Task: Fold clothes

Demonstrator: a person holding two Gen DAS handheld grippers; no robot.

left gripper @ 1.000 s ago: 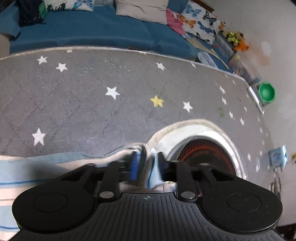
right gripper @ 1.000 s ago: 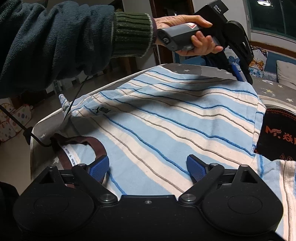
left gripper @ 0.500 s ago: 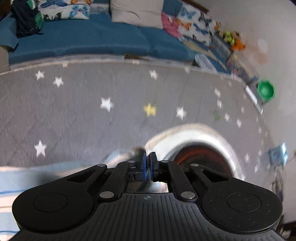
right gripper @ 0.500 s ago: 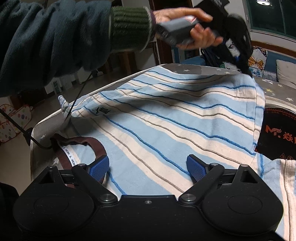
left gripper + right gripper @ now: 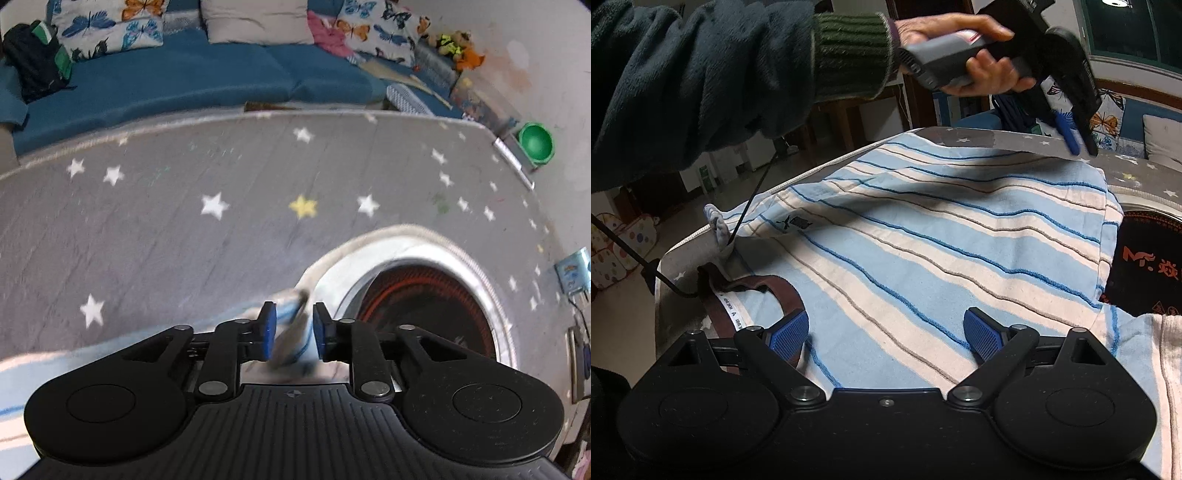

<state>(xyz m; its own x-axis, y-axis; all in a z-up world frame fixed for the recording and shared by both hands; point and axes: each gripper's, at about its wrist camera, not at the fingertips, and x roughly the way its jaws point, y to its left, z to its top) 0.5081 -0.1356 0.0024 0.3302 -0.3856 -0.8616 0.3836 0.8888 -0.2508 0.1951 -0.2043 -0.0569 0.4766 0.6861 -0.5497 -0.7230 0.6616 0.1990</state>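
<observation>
- While the striped shirt (image 5: 923, 236) lies spread flat on the grey star-printed surface (image 5: 184, 229), the right gripper (image 5: 886, 332) hovers just over its near part with jaws wide apart and nothing between them.
- Just left of that gripper, the shirt's brown collar (image 5: 790, 299) lies at the near-left of the garment, with a white label along its inside.
- Further along the shirt, a small dark logo (image 5: 796, 222) sits on its left part, and a thin black cable (image 5: 753, 199) crosses above the shirt's left edge.
- At the shirt's far right corner, the left gripper (image 5: 293, 328) is opening its jaws; a blurred fold of the striped cloth sits between the blue pads (image 5: 267, 332), which do not seem to press it.
- A hand (image 5: 964, 55) in a dark sleeve with a green cuff holds that gripper above the shirt's far edge.
- Right of the shirt, a round black-and-orange appliance (image 5: 424, 299) is set into the surface.
- Beyond the shirt stands a blue sofa (image 5: 184, 81) with butterfly cushions.
</observation>
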